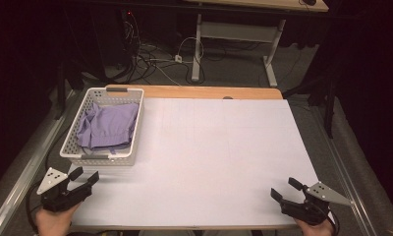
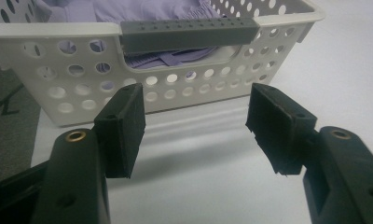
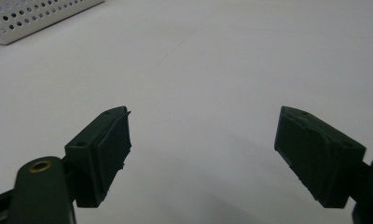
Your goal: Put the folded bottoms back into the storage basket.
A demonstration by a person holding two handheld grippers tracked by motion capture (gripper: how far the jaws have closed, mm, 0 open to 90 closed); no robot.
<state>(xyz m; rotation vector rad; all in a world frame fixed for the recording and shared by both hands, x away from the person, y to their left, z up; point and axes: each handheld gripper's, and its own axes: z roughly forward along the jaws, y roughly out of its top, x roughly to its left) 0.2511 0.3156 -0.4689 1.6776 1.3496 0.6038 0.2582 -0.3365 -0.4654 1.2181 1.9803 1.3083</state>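
Observation:
A white perforated basket (image 1: 135, 129) stands at the table's left side with a crumpled lilac cloth (image 1: 108, 125) inside. My left gripper (image 1: 85, 176) rests at the front left corner, just short of the basket's near wall, jaws apart and empty. In the left gripper view the basket (image 2: 49, 88) with its grey handle (image 2: 189, 33) fills the top, the lilac cloth (image 2: 147, 9) showing over the rim, and the left gripper (image 2: 196, 123) is open. My right gripper (image 1: 284, 189) lies at the front right corner, open over bare white surface; in its own view the right gripper (image 3: 201, 144) holds nothing.
A white sheet (image 1: 224, 147) covers most of the wooden table (image 1: 204, 92). A corner of the basket (image 3: 31, 18) shows in the right gripper view. Beyond the table stand a desk's white legs (image 1: 198, 49) and loose cables (image 1: 150, 59) on the floor.

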